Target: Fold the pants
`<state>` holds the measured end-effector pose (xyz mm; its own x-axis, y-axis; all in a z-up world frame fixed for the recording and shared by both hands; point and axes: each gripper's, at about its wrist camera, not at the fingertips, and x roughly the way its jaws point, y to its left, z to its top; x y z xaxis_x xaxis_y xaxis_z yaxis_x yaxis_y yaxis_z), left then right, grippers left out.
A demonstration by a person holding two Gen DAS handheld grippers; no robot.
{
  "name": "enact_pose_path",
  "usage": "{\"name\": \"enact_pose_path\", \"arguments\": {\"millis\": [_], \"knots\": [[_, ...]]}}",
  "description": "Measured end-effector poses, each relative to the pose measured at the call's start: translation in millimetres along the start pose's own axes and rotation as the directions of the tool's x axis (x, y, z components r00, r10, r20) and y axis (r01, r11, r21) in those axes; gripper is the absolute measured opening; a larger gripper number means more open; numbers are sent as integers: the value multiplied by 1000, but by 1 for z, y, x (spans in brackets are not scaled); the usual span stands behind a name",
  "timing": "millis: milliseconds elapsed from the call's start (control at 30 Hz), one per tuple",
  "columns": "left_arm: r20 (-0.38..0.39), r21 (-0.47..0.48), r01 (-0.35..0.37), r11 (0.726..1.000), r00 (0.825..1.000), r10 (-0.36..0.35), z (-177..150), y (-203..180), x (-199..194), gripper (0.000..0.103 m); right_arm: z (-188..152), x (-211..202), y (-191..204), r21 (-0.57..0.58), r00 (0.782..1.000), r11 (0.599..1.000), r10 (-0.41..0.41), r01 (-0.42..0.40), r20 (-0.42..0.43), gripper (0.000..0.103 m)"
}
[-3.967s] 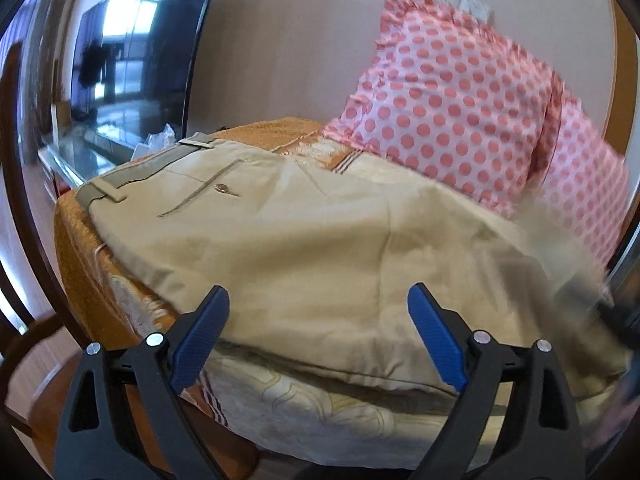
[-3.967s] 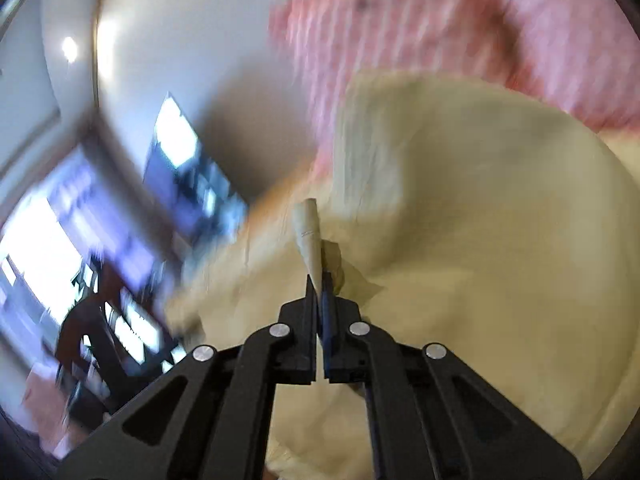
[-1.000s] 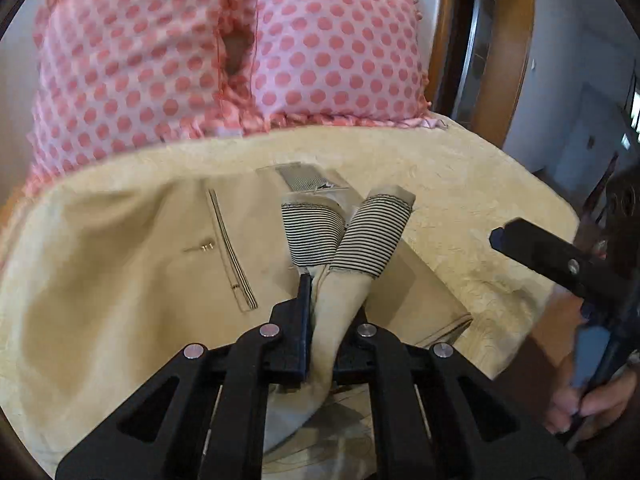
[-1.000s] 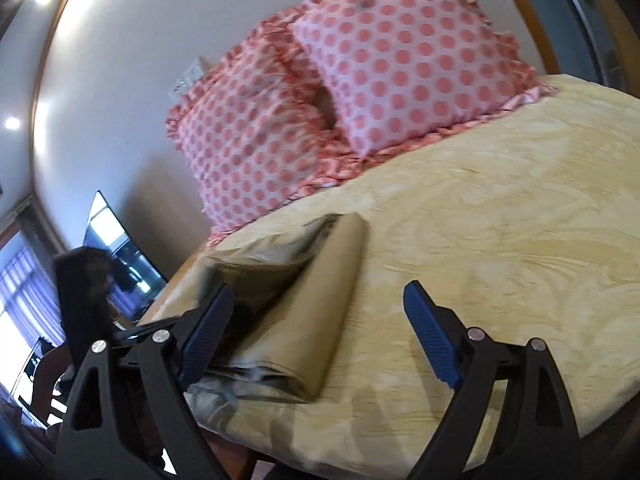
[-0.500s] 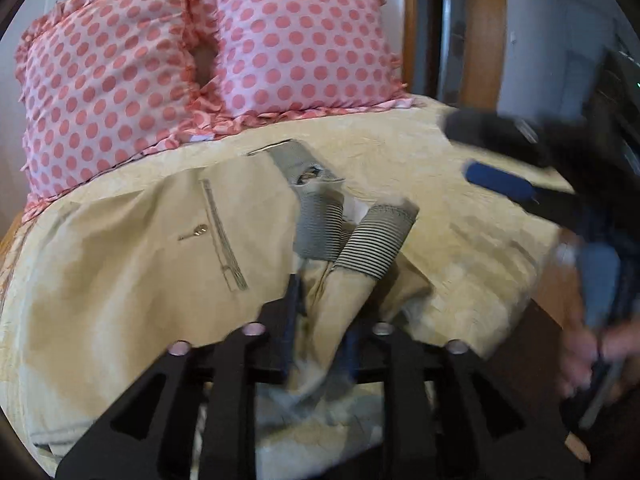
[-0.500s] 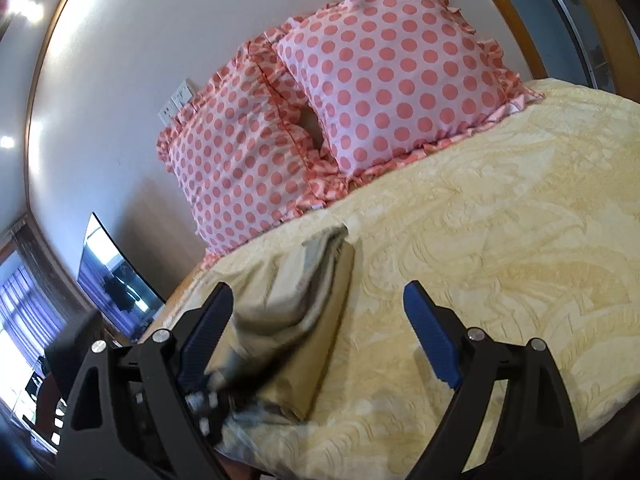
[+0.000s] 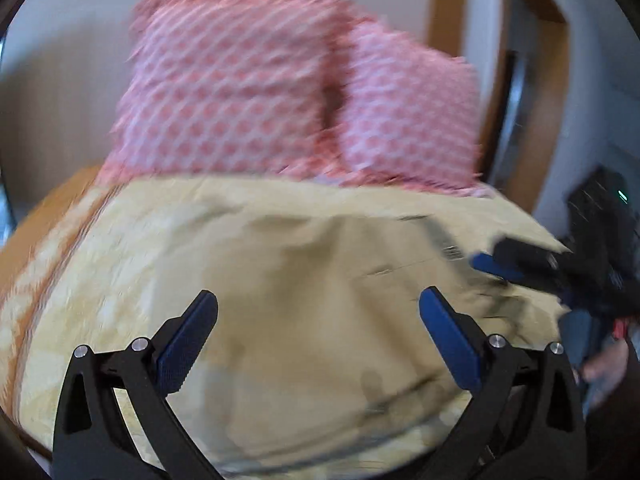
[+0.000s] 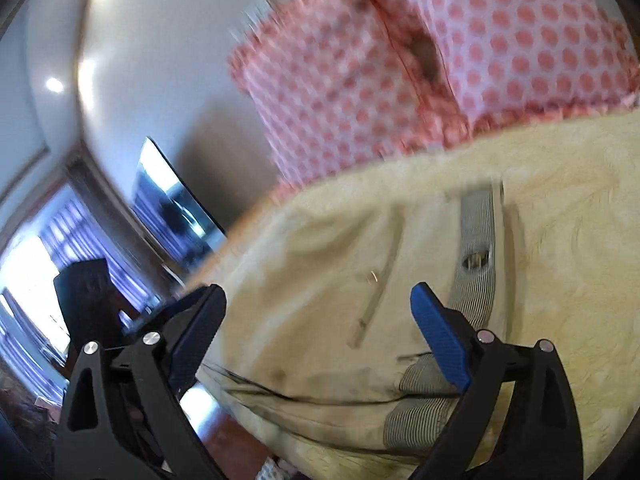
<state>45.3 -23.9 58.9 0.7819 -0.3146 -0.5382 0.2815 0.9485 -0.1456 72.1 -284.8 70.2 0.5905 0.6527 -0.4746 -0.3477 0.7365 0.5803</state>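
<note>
Khaki pants lie folded on the yellow bedspread, blurred in the left wrist view. My left gripper is open and empty just above their near edge. My right gripper is open and empty over the pants, whose striped waistband lining and back pocket slit show. The right gripper also appears at the right of the left wrist view, above the waistband end.
Two pink polka-dot pillows lean on the wall behind the pants. A dark TV screen and a bright window are at the left. A doorway is at the right. The bed's near edge drops off below.
My left gripper has let go of the striped waistband fold and opened, swinging left. My right gripper has moved in over the pants' waistband end.
</note>
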Motion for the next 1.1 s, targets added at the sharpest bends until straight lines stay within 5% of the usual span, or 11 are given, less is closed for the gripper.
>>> {"name": "enact_pose_path", "arguments": {"millis": [67, 100, 200, 300, 400, 500, 600, 833, 1033, 1067, 1100], "knots": [[-94, -37, -25, 999, 995, 22, -11, 10, 19, 102, -12, 16, -13, 40, 994, 998, -52, 56, -93, 94], [-150, -52, -33, 998, 988, 24, -18, 15, 30, 102, -15, 13, -13, 29, 997, 999, -36, 38, -70, 94], [-149, 23, -54, 998, 987, 57, -25, 10, 30, 101, -13, 12, -8, -7, 993, 998, -57, 56, -107, 93], [-123, -127, 81, 989, 988, -97, -3, 34, 14, 101, 6, 3, -11, -9, 993, 996, -90, 90, -72, 93], [-63, -244, 61, 968, 995, -79, 25, 71, 7, 100, 34, 8, -28, -20, 980, 981, -193, 192, -49, 93], [-124, -344, 17, 939, 990, -64, 45, 113, 31, 86, 52, 36, -58, 1, 953, 960, -277, 280, -125, 76], [-224, -439, 39, 898, 963, -152, 50, 140, 63, 76, 55, 57, -75, 6, 936, 954, -292, 299, -198, 69], [-304, -390, 76, 918, 930, -206, 46, 131, 85, 71, 53, 58, -77, -45, 939, 958, -287, 284, -187, 50], [-305, -393, 92, 915, 926, -224, 47, 131, 93, 70, 54, 59, -79, -65, 944, 961, -278, 270, -179, 49], [-308, -398, 88, 913, 925, -223, 46, 131, 93, 50, 54, 60, -77, -82, 942, 959, -282, 271, -181, 44], [-317, -402, 74, 913, 924, -215, 46, 130, 94, 33, 54, 60, -73, -99, 949, 965, -257, 242, -184, 24]]}}
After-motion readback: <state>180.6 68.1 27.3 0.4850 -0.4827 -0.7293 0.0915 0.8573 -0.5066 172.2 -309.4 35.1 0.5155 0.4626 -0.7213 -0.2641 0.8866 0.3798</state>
